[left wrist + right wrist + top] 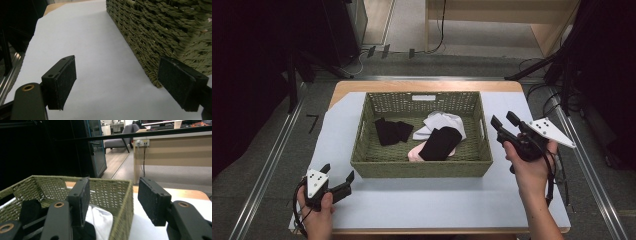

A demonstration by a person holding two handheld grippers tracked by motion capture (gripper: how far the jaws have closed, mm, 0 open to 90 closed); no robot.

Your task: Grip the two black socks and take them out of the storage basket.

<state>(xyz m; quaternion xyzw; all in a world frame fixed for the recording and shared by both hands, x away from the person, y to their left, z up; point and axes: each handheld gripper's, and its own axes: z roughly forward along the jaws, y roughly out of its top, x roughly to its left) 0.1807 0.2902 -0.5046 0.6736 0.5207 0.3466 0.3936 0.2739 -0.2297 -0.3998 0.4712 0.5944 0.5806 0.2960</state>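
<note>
Left tool (338,176) agape near basket (420,168) front-left corner, not touching.

Basket (421,167) seen as woven from rough olive-green fibre, matt. Table cover (422,200) seen as smooth matt white sheet, paper-like; wood edge of table (362,85) shown beneath. Socks (439,142) made of soft matt cloth. Left gripper (117,82) and right gripper (113,200) fitted with rough black matt pads (66,80).
</note>
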